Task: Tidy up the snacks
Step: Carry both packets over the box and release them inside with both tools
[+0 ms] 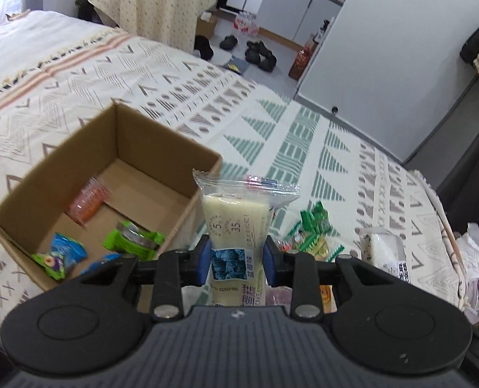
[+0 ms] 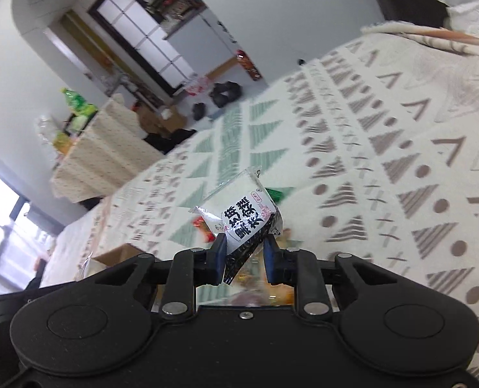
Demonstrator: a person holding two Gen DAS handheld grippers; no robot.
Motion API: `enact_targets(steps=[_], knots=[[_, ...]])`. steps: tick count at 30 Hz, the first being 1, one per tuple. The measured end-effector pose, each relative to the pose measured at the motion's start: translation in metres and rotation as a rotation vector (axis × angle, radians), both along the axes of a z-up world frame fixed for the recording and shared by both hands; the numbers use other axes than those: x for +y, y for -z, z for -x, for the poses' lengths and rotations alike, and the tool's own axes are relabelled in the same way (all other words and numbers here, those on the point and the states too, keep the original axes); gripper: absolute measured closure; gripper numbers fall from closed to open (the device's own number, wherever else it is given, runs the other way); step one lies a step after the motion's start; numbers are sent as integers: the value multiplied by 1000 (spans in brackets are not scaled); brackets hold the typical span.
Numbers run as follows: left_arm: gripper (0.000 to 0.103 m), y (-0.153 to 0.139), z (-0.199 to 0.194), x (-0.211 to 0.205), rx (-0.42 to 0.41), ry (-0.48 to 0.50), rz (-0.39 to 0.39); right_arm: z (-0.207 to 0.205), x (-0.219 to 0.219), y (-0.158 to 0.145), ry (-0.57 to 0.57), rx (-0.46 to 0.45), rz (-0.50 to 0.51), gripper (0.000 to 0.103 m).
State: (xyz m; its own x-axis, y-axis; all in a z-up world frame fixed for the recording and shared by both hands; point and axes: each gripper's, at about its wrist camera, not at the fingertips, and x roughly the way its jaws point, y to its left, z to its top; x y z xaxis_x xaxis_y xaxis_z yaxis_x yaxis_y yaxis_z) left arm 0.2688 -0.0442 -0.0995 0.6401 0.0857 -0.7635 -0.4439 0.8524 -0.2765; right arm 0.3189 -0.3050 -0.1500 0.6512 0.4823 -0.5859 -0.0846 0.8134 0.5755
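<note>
Left wrist view shows the left tongs (image 1: 238, 258) clenched on a cake packet (image 1: 236, 223), its long axis running straight out along the fingers, lifted off the bed (image 1: 271, 119). The cardboard box (image 1: 162, 139), already holding several snacks, lies just to the left of the packet, so the left hand is likely the nearer one. The right tongs (image 2: 244, 252) grip a black-and-white snack pouch (image 2: 249, 220) above the bed, with only a box corner showing low on the left.

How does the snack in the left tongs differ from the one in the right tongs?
The cake packet is long, clear-wrapped, pale yellow and upright; the black-and-white packet is shorter, opaque and tilted. The first bears a blue picture, the second bold black characters. Both are sealed and gripped near the lower end.
</note>
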Motion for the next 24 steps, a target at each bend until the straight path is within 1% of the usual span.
enact_targets(steps=[9, 15, 21, 24], knots=[[71, -23, 18, 19, -46, -50, -27, 13, 14, -16, -35, -66, -49, 80], [72, -36, 30, 32, -71, -76, -34, 22, 33, -29, -85, -128, -75, 80], [72, -42, 40, 48, -87, -97, -14, 30, 56, -35, -136, -156, -78, 80], [72, -45, 46, 55, -94, -110, 3, 34, 65, -37, -141, -168, -73, 80]])
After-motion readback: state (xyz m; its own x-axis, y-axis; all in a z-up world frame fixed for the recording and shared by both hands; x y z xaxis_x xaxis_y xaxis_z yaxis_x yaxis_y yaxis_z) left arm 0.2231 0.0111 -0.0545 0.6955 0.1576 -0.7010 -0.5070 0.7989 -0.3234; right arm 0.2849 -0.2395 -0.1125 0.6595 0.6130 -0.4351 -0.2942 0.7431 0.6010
